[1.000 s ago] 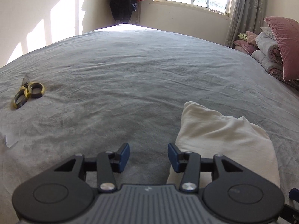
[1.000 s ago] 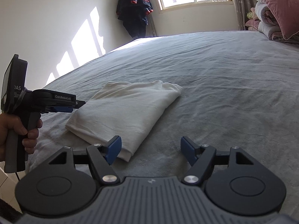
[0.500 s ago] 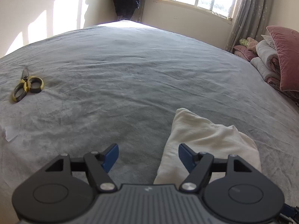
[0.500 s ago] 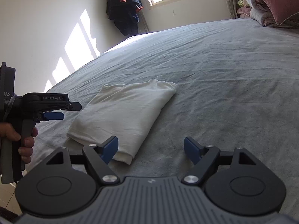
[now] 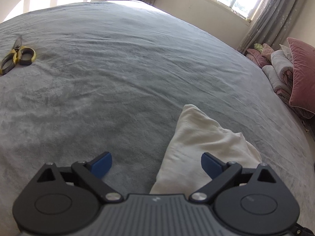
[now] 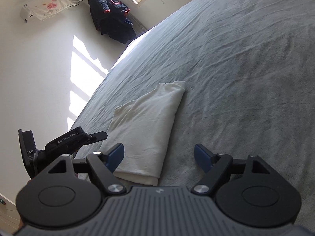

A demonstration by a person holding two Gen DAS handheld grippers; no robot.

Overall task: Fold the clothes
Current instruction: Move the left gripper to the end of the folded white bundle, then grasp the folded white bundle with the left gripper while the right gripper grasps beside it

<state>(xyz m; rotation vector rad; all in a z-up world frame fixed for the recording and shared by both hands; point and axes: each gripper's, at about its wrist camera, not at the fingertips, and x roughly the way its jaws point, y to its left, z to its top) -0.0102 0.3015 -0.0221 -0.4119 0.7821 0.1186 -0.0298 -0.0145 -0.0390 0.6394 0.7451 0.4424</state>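
A cream folded garment lies flat on the grey bedspread, near the bed's front edge. My left gripper hovers over the garment's near left edge; its jaws are opening wide and the pads press on nothing. In the right wrist view the same folded garment lies ahead and to the left of my right gripper, whose jaws stand open with only the cloth's near corner below them. The left gripper shows there at the garment's left side.
Yellow-handled scissors lie on the bedspread far left. Pink and grey pillows and rolled bedding are stacked at the right. A dark jacket hangs on the wall by the window. A wall unit is mounted high.
The left gripper's jaws have spread from half closed to wide. The right wrist view has rolled, so the bed now slants. The garment lies as before.
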